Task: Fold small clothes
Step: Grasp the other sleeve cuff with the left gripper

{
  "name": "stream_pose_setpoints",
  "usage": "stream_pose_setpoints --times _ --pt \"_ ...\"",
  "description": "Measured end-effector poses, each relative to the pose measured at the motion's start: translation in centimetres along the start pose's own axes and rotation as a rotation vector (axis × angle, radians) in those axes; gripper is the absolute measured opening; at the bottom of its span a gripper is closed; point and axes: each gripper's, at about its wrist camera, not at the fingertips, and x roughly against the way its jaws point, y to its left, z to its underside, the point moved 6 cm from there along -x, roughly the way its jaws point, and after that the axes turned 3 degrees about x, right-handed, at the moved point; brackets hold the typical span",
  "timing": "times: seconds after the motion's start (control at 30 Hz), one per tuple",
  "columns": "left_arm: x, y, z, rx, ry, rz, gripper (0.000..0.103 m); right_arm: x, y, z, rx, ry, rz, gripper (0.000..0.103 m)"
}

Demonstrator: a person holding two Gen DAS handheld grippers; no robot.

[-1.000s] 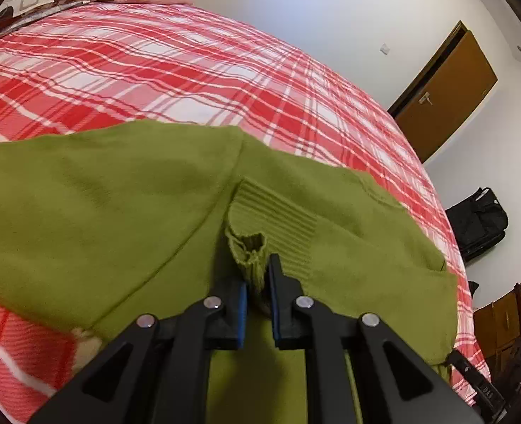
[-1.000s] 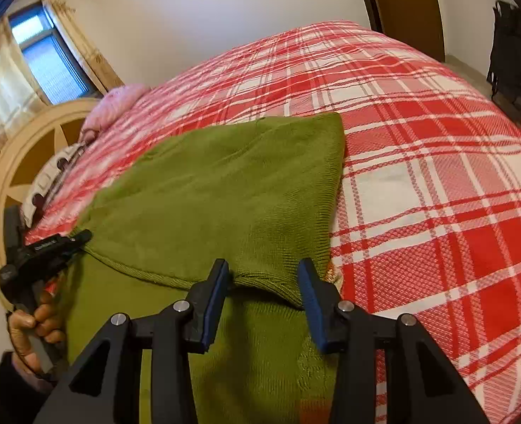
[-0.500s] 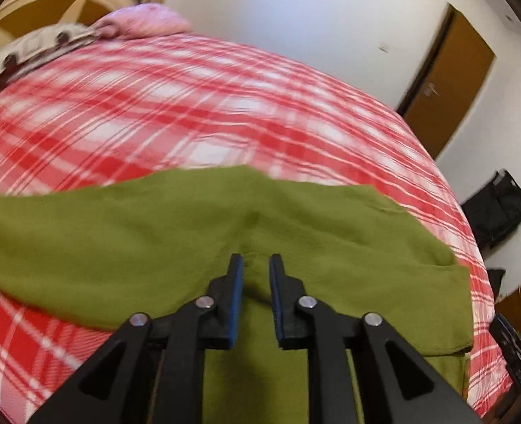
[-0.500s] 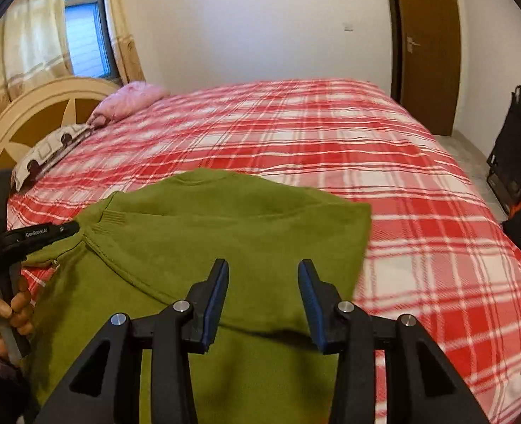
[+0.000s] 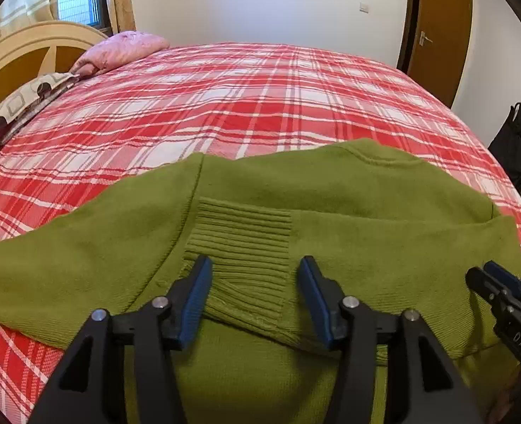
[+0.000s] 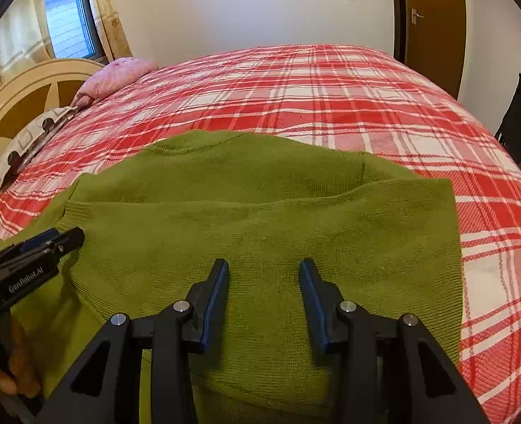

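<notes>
1. Green knitted sweater (image 5: 331, 190) lies partly folded on the near part of the bed, a sleeve laid across the body so that its ribbed cuff (image 5: 242, 247) rests on top of the knit.
2. Left gripper (image 5: 255, 293) hangs just over that cuff; its jaws have just been opening and now stand well apart, one blue pad (image 5: 196, 300) on each side of the ribbing, with the cuff lying flat between them and neither pad pressing it.
3. Right gripper (image 6: 264, 289) hovers over the folded layer of the sweater (image 6: 260, 194) near its right-hand edge, jaws moderately apart, nothing clamped; whether the fingertips brush the knit cannot be told.
4. Each gripper shows at the edge of the other's view, the left one held by a hand (image 6: 16, 364) at the lower left of the right wrist view.
5. Red and white plaid bedspread (image 5: 260, 99) lies under the sweater.
6. Pink pillow (image 5: 126, 46) and a patterned pillow (image 5: 23, 102) sit by the cream headboard (image 5: 30, 46).
7. Brown door (image 5: 440, 28), a window (image 6: 66, 24) and a black bag (image 5: 518, 145) stand beyond the bed.
</notes>
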Motion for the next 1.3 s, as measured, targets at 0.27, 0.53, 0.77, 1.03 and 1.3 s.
stream_pose_setpoints --times 0.27,0.53,0.77,1.03,1.3 --pt "0.5 0.2 0.7 0.003 0.009 -0.018 0.074 -0.3 0.9 0.1 0.043 -0.001 -0.003 0.058" --pt "3.4 6.0 2.0 0.160 0.002 -0.016 0.081 -0.1 0.9 0.1 0.033 -0.009 -0.015 0.059" --pt "8.3 17.9 1.2 0.332 -0.141 -0.207 0.101 -0.1 0.8 0.1 0.033 -0.010 -0.016 0.059" --pt "8.4 34.7 3.9 0.798 -0.125 -0.258 0.081 -0.1 0.8 0.0 0.035 -0.010 -0.014 0.059" --pt "5.5 39.6 4.9 0.955 -0.102 -0.257 0.074 -0.1 0.8 0.0 0.038 -0.009 -0.010 0.059"
